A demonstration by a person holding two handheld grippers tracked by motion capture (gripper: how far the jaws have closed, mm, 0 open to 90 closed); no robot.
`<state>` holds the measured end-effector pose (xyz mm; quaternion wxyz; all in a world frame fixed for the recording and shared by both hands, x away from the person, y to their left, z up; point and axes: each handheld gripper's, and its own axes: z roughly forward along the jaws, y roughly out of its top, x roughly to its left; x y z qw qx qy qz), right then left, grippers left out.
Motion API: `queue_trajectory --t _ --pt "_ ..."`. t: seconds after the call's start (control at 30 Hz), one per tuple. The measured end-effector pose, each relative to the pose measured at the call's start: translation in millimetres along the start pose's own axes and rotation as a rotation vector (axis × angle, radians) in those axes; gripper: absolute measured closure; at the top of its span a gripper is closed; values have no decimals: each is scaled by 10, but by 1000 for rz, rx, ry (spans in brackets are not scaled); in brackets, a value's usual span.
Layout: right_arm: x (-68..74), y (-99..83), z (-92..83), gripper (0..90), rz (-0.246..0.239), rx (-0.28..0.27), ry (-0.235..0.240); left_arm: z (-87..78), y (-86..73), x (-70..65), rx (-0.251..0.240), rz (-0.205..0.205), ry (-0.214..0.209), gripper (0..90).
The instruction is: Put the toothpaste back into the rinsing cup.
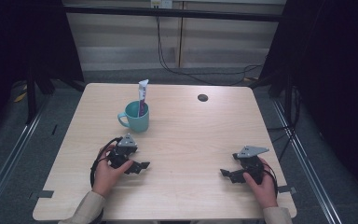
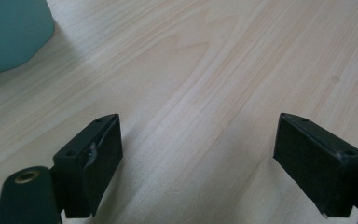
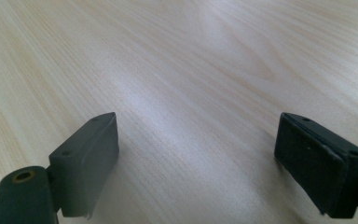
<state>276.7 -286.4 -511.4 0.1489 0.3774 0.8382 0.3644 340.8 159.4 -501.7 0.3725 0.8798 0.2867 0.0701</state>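
Note:
A teal mug [image 1: 136,116] stands on the table's left half with a white and purple tube [image 1: 142,95] upright in it. My left gripper [image 1: 143,165] rests low on the table in front of the mug, held by a hand, its jaws wide open with bare wood between them [image 2: 198,140]. The mug's side [image 2: 9,32] fills the upper left corner of the left gripper view. My right gripper [image 1: 224,173] lies at the front right of the table, pointing left, jaws open over bare wood [image 3: 198,140].
The light wooden table [image 1: 191,135] has a small dark round hole [image 1: 203,97] near its far edge. Black cables [image 1: 200,70] run on the floor behind the table. Dark frame posts stand at both sides.

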Motion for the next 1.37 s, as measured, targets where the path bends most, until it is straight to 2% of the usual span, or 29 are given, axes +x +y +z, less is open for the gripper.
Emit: queue_trajectory --t 0.07,0.2,0.27,0.3,0.33,0.53,1.37 --pt "-1 0 1 132 -2 -1 0 15 -19 -6 6 15 13 152" --pt "0 0 0 132 -1 0 0 15 -30 -4 -3 12 16 152" --pt "0 0 0 132 -1 0 0 19 -39 -9 -2 38 25 152" --pt "0 0 0 132 0 0 0 19 -39 -9 -2 38 25 151" --pt "-1 0 0 132 -1 0 0 18 -51 -16 -4 58 36 151" --pt "0 0 0 132 -1 0 0 15 -96 -13 -35 53 38 145" --pt "0 0 0 132 -1 0 0 24 -92 -12 -29 59 33 116"
